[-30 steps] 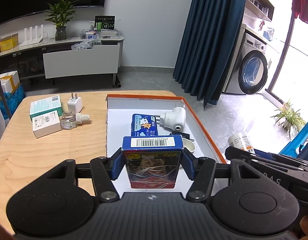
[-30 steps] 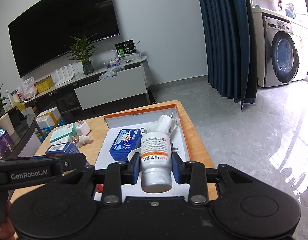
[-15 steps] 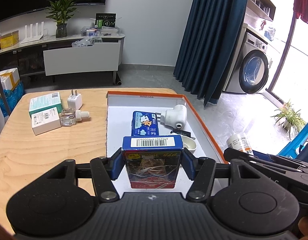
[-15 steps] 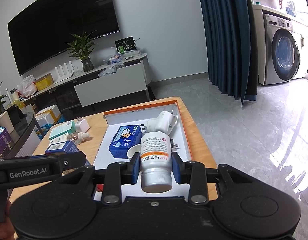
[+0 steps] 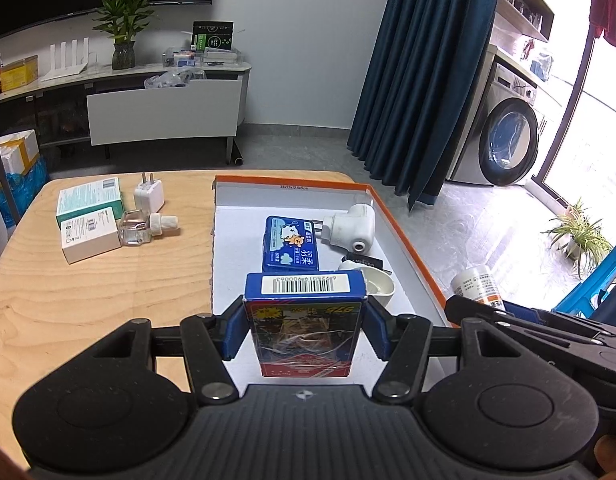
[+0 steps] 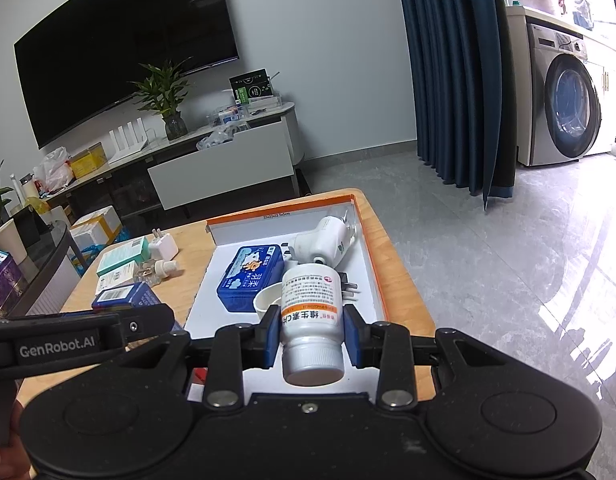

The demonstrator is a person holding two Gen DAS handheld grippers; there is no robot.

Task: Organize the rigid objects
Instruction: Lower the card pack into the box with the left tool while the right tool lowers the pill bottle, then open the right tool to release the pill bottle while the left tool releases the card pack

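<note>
Blue and red, with a white barcode strip on its upper face, the card box (image 5: pixel 305 320) sits clamped between the two blue pads of the left gripper (image 5: pixel 305 330), held in the air above the near part of the orange-rimmed tray (image 5: pixel 404 232). The right gripper (image 6: pixel 310 334) is closed on a white pill bottle (image 6: pixel 311 320); the bottle has an orange band on its label, and its white cap points toward the camera. It also hangs over the near end of the same tray.

Inside the tray, on the white bottom, lies a flat blue tin (image 5: pixel 290 245) with a cartoon picture, and just beside it on the right a white plug-in device (image 5: pixel 350 229). Nearer to the grippers there is a small white bowl (image 5: pixel 378 283), partly hidden behind the card box, and a small black item (image 5: pixel 364 260) that I cannot identify.

The tray rests on a light wooden table (image 5: pixel 87 292). To the left of the tray, well apart from it, are a teal-and-white box (image 5: pixel 89 200), a white box (image 5: pixel 91 238) touching it, a clear glass bottle (image 5: pixel 143 227) with a white cap lying on its side, and a white charger plug (image 5: pixel 148 194) with the prongs up.

Beyond the table stand a dark blue curtain (image 5: pixel 420 80) and a washing machine (image 5: pixel 508 140)
</note>
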